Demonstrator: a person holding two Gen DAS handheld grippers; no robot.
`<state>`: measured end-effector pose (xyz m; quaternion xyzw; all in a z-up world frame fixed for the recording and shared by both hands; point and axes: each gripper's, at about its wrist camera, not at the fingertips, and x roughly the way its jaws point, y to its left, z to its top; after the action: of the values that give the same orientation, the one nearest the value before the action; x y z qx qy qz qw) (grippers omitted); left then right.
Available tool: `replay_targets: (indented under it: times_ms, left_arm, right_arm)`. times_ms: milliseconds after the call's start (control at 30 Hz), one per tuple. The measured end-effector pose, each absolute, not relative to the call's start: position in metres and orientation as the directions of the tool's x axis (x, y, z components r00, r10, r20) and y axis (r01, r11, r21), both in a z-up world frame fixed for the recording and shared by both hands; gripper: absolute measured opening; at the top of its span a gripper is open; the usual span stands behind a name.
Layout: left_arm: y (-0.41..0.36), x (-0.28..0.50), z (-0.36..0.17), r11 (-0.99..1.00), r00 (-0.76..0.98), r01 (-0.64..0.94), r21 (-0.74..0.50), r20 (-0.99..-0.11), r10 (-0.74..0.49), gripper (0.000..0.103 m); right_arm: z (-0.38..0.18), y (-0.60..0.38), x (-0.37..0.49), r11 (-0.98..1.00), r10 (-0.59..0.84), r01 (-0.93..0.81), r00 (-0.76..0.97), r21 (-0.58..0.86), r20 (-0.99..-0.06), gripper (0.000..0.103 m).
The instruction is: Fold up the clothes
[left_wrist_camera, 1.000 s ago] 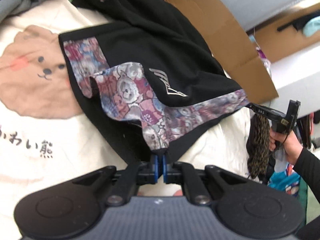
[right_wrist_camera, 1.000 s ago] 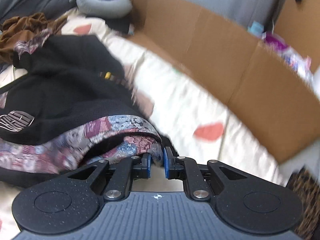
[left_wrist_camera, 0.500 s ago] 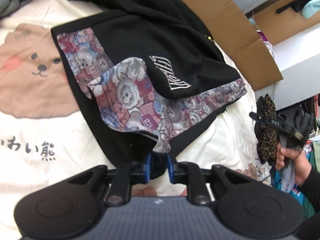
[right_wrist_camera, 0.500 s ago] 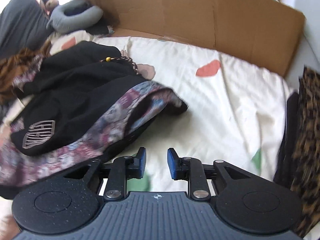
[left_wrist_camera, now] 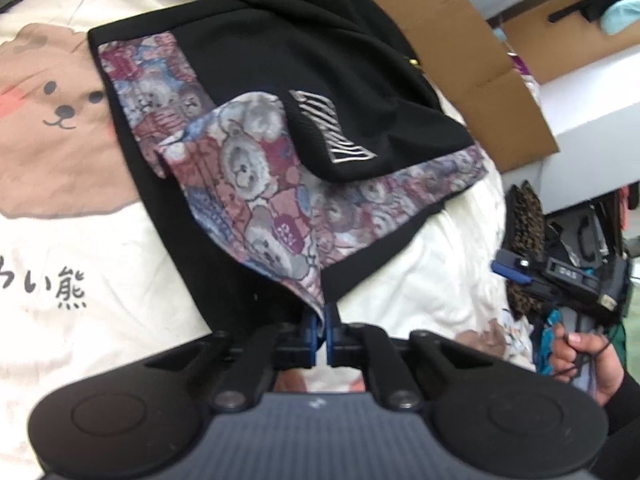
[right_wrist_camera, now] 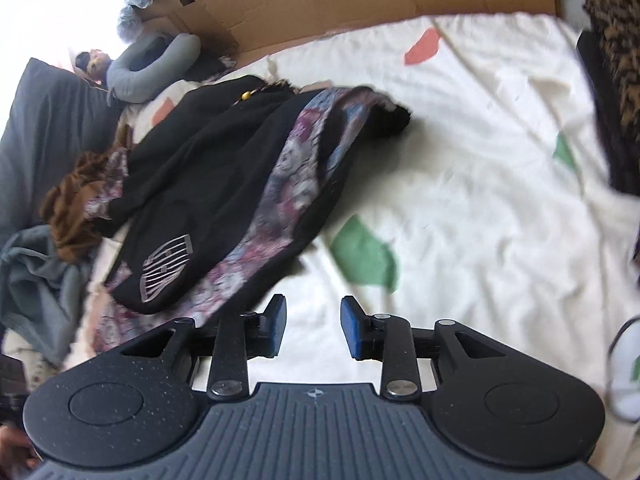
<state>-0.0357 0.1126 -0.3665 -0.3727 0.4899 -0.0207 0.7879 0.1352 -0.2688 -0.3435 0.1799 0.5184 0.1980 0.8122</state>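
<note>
Pinching the black garment [left_wrist_camera: 256, 60] corner again in left gripper [left_wrist_camera: 321, 322], right gripper [right_wrist_camera: 313, 322] widening empty at lower centre, having released that garment

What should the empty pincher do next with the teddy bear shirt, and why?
Probably bring the right gripper back to the black garment and pinch its teddy-bear print hem. Its jaws are opening with only the bedsheet between them, while the left gripper is shut on one printed corner, so a fold likely needs a second hold.
</note>
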Motion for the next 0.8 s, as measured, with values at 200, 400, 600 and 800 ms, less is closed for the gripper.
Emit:
replay_targets:
  times_ms: [200, 400, 600, 800]
  left_arm:
    - [0.114, -0.047, -0.347, 0.685, 0.565, -0.311, -0.659, -0.708, -0.425, 0.003]
    - [0.111, -0.051, -0.332, 0.679, 0.575, -0.284, -0.677, -0.687, -0.445, 0.003]
    - [0.109, -0.051, -0.329, 0.685, 0.567, -0.26, -0.68, -0.682, -0.462, 0.003]
    - [0.104, -0.048, -0.333, 0.683, 0.538, -0.229, -0.693, -0.675, -0.505, 0.003]
  right_arm:
    - [-0.349, -0.25, 0.129, 0.782, 0.612, -0.092, 0.303, 0.616, -0.731, 0.045]
    - [-0.364, -0.219, 0.125, 0.688, 0.72, -0.066, 0.195, 0.723, -0.666, 0.046]
    - [-0.382, -0.191, 0.122, 0.608, 0.79, -0.006, 0.099, 0.794, -0.605, 0.048]
    - [-0.408, -0.176, 0.122, 0.553, 0.826, 0.105, 0.06, 0.826, -0.561, 0.056]
